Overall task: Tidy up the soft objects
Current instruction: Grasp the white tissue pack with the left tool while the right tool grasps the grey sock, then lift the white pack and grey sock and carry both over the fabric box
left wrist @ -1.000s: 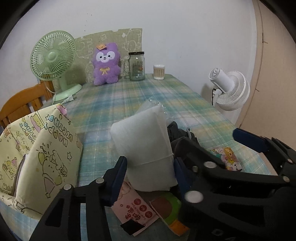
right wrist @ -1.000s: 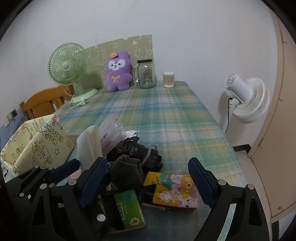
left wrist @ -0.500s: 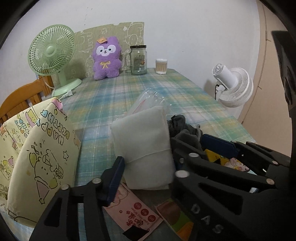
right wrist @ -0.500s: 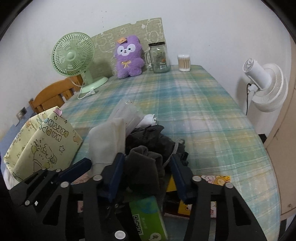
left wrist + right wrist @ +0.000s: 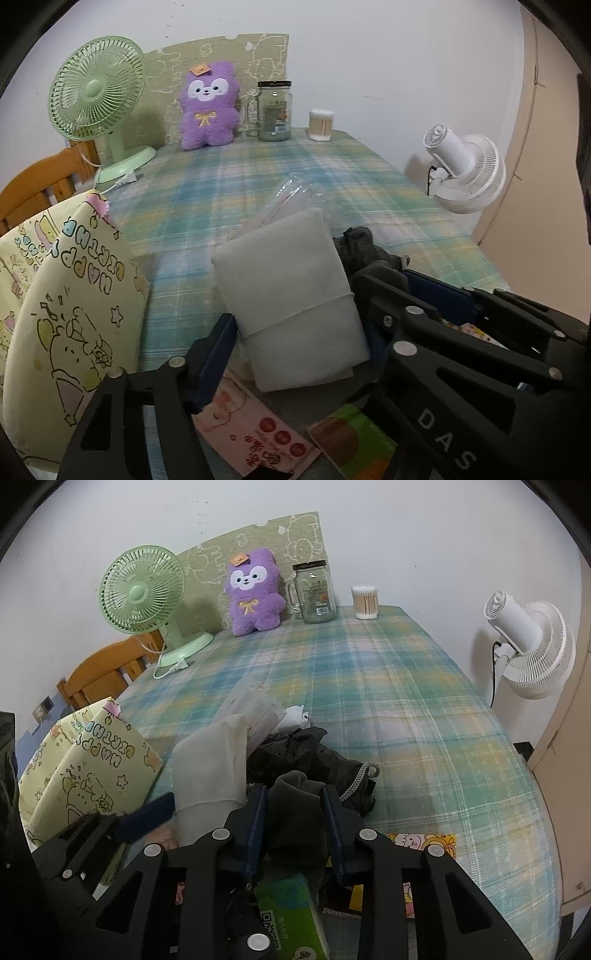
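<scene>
My right tool (image 5: 293,821) is closing on the dark grey rolled cloth (image 5: 295,808) at the near edge of the worktop (image 5: 388,686); both blue pads already press its sides, so I count it as grasped. The cloth sits on the pile of black fabric (image 5: 317,753), with a grey braided cord (image 5: 356,781) just beside the right pad. To do this well, I should finish the squeeze before lifting, then rise straight so the black fabric and cord are not dragged along. If they cling, I would pause and shake loose gently instead of pulling sideways over the green tissue pack (image 5: 291,915).

My left tool (image 5: 295,347) is opening, released around the white folded cloth (image 5: 291,306), which stands between its pads; I see the left pad apart from it, and the right side is hidden. That cloth leans near the yellow printed bag (image 5: 70,306), which I judge to be the likely place for the soft things. I would keep the left tool clear of the right one, as the 2 sit very near each other.
</scene>
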Demonstrator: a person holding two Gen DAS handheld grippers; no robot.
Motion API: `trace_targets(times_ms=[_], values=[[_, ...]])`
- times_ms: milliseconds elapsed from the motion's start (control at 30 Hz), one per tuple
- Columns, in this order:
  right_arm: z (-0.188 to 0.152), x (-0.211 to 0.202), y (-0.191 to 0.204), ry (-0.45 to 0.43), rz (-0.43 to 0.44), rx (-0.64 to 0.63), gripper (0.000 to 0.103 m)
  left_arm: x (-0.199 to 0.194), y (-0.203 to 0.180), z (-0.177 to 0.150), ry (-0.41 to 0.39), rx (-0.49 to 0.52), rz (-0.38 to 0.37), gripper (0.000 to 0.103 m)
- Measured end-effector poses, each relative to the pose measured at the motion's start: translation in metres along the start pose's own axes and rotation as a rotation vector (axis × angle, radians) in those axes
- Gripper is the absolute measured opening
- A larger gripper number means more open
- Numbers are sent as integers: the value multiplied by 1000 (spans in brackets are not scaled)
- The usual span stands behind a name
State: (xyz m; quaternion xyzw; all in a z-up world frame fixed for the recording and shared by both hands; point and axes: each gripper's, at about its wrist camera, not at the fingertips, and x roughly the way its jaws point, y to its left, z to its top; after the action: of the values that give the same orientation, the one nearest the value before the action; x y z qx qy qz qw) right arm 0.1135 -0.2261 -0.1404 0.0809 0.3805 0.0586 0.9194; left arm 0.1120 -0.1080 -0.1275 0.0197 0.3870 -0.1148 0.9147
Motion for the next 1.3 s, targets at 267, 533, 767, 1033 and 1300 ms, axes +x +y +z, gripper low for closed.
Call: trace_targets(times_ms=[267,533,767,1033,1300], values=[[1,-5,3,-3,-12,0,29,-9,-2,0,-10,3,-52,47],[3,-29,11,-52,-31,-26,28,-29,-3,4,-55,7,-46,45],[10,-53,17,-105,-64,-39,27,-50,-7,11,-91,22,-27,45],[21,-78,25,-162,-104,-59,27,-71,-10,22,-119,31,-12,45],[35,-102,34,-210,-112,-69,27,-95,-11,35,-165,56,0,45]])
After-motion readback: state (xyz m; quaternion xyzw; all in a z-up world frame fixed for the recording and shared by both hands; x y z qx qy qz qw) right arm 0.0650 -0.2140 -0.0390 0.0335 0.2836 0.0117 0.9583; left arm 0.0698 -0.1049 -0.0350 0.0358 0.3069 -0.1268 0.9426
